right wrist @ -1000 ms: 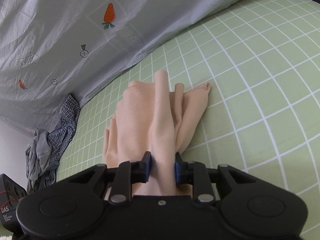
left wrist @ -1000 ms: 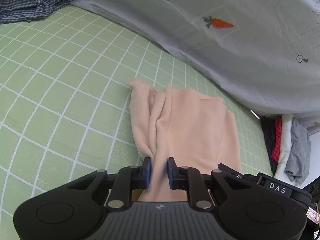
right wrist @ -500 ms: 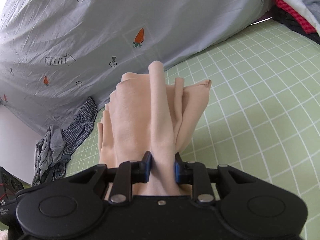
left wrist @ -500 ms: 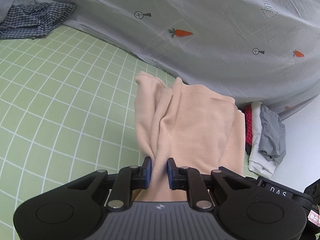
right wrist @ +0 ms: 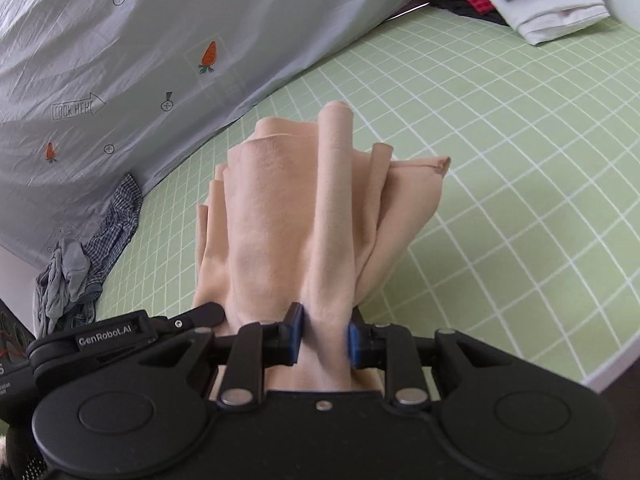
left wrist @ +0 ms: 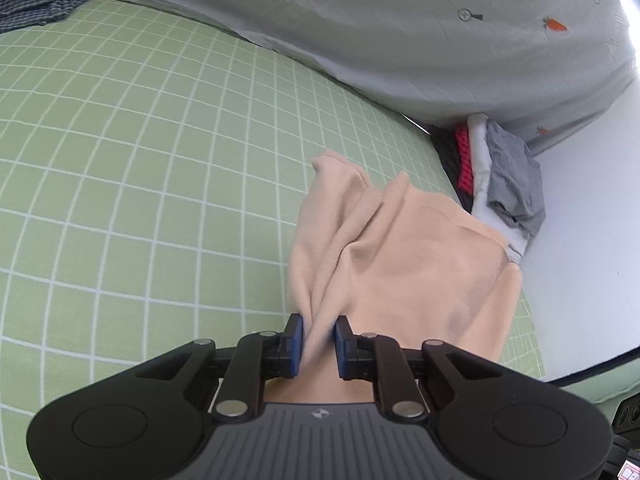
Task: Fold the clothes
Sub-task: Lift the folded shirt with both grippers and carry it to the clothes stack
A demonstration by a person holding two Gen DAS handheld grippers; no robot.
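My left gripper [left wrist: 319, 340] clamped on a peach cloth [left wrist: 404, 256], my right gripper [right wrist: 323, 336] clamped on its bunched folds, cloth hung over the green checked sheet [left wrist: 152, 168], folded pile [right wrist: 532, 4] well apart

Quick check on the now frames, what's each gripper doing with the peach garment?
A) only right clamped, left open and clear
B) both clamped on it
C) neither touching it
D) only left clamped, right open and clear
B: the left gripper and the right gripper each have peach garment fabric pinched between their blue pads.
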